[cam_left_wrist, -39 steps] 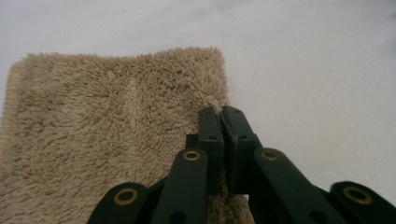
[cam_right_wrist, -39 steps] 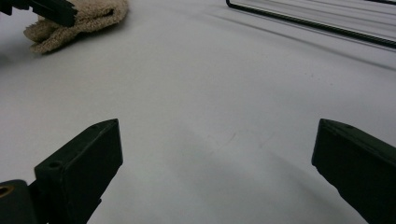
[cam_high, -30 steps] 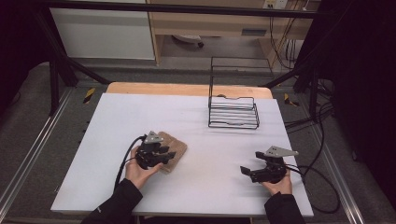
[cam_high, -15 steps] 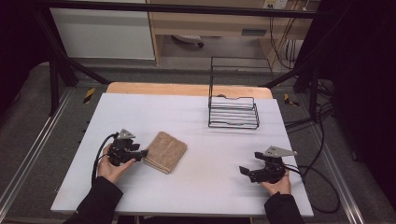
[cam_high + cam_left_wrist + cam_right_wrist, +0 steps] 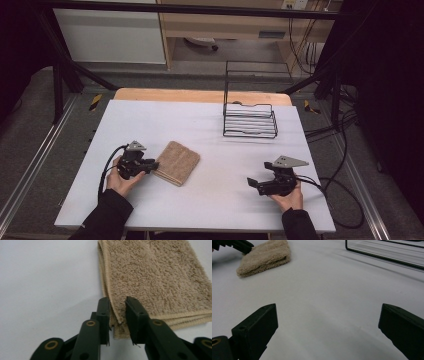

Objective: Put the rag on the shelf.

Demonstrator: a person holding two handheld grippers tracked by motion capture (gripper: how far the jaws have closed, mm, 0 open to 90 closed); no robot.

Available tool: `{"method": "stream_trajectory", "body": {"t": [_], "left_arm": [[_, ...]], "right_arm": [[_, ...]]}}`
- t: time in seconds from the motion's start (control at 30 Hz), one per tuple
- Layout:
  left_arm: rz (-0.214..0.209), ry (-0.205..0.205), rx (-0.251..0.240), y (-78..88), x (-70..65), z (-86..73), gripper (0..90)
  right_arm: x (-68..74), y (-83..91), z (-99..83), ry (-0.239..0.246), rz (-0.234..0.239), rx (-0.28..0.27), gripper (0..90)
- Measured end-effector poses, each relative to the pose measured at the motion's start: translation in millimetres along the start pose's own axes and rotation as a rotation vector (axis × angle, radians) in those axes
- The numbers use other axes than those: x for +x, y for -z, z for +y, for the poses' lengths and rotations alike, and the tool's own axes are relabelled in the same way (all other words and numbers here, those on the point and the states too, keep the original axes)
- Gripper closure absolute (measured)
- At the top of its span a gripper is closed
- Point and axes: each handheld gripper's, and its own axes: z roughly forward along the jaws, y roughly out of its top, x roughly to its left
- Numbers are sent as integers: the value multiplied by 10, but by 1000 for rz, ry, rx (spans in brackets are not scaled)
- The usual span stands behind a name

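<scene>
— Towel [image 5: 176, 162] first: where does it lie for you?

— Folded and tan, it sits on the white table [image 5: 200, 125], left of the middle and nearer your edge. The black wire rack [image 5: 249, 120] stands well apart from it, toward the far right.

— And your left gripper [image 5: 117, 315]?

— Its jaws have just been closing, and a corner of the towel's top layers is between them (the left gripper view shows the hem pinched up between the two pads). So you grip the towel at its near-left corner; the rest lies flat.

— Your right gripper [image 5: 327, 325]?

— Its jaws stand wide apart over bare table, with nothing between them. From above you see it [image 5: 255, 184] near your front edge at the right, pointing left toward the towel, well apart from it.
</scene>
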Motion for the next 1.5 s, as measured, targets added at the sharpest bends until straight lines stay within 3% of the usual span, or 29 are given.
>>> {"method": "stream_trajectory", "body": {"t": [0.27, 0.4, 0.47, 0.5, 0.53, 0.57, 0.83, 1.2, 1.33, 1.5], "left_arm": [[3, 0, 9, 26, -64, 12, 825], [4, -1, 3, 47, -67, 10, 830], [12, -3, 3, 44, -71, 11, 830], [17, -8, 5, 36, -73, 9, 829], [23, -12, 7, 28, -78, 6, 829], [29, -17, 6, 23, -83, 3, 828], [41, -49, -7, 13, -88, -33, 821], [37, -30, -9, 6, -79, -33, 820], [33, -23, -8, 6, -70, -31, 820], [31, 0, -8, 4, -67, -28, 821]], "right_arm": [[327, -230, 142, 21, 41, -17, 87], [615, -476, 238, 47, 65, 4, 127], [674, -530, 250, 52, 72, 8, 140], [792, -645, 269, 68, 83, 26, 157], [792, -645, 269, 68, 83, 26, 157], [908, -759, 288, 85, 91, 50, 179], [1267, -1067, 383, 127, 111, 59, 328], [1497, -1361, 464, 137, 136, 82, 517], [1529, -1441, 462, 140, 140, 94, 544], [1586, -1538, 449, 172, 99, 115, 607]]}}
